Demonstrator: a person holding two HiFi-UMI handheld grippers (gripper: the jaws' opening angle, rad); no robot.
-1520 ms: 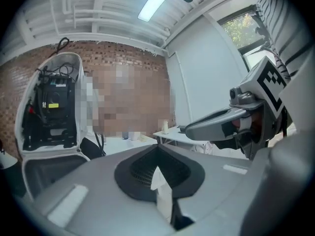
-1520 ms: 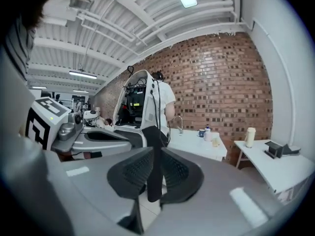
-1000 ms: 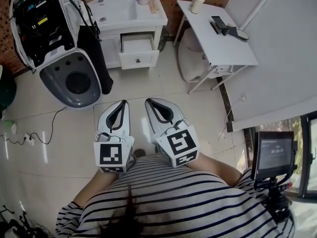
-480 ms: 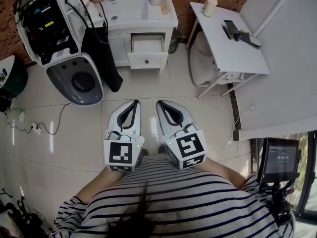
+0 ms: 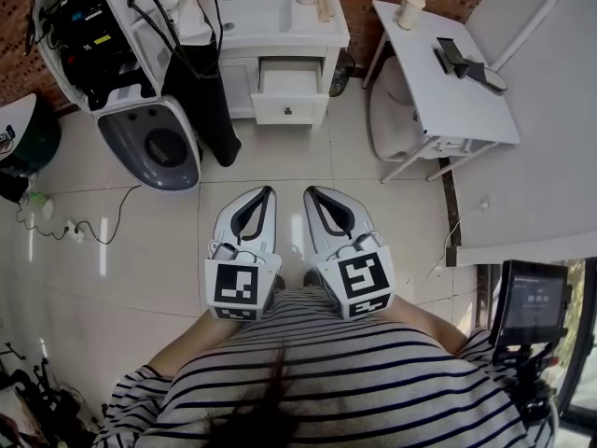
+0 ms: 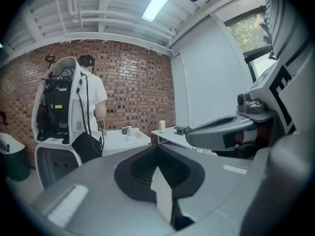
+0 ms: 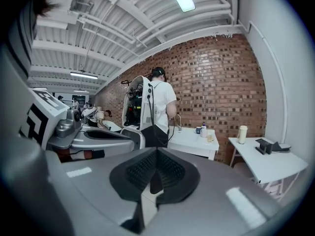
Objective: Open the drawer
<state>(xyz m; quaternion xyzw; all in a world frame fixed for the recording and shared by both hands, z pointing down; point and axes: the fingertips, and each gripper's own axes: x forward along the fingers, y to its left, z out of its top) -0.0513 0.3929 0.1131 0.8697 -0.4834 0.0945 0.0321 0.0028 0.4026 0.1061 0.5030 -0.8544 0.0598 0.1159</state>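
The person wears a shirt (image 5: 326,371) striped black and white, sleeves included, with dark hair (image 5: 266,413) falling over it. The left gripper (image 5: 264,196) and right gripper (image 5: 314,196) have smooth pale grey shells with black ribbed pads in a teardrop opening, and each bears a white cube printed with black square markers; what looks like a thin pale cable (image 5: 222,248) loops beside the left cube (image 5: 235,287)
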